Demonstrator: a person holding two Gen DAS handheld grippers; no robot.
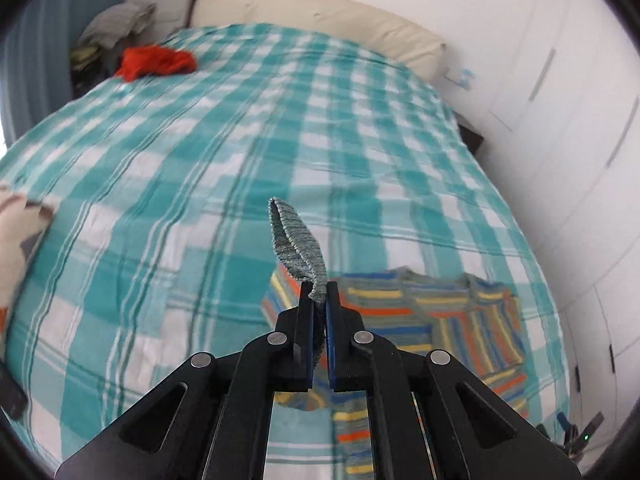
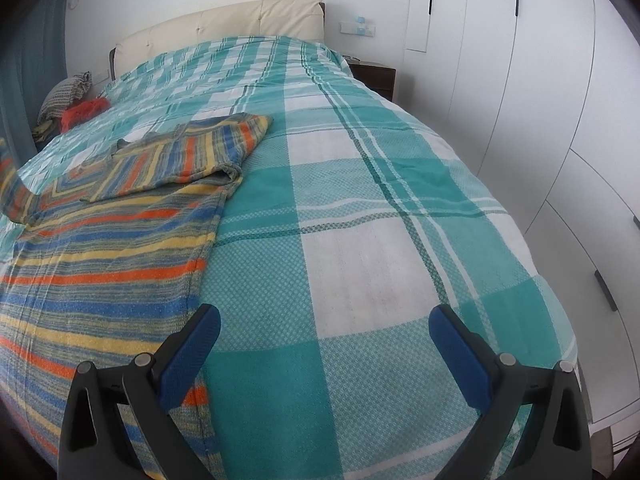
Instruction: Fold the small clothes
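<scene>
Left hand-held gripper (image 1: 319, 292) pinches striped sweater's (image 1: 452, 320) grey cuff (image 1: 296, 244)

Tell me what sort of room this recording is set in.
A bedroom, most likely: a made bed under a teal checked bedspread, a padded cream headboard against the wall, and white built-in wardrobe doors alongside.

A wide stretch of the checked bedspread (image 2: 360, 200) lies bare on the right of the striped sweater (image 2: 120, 240), open up to the headboard (image 2: 224, 24). White wardrobe doors (image 2: 540, 120) close off the bed's right side. A red cloth (image 1: 158, 62) and a clothes pile (image 1: 116, 26) crowd the far left corner.
</scene>
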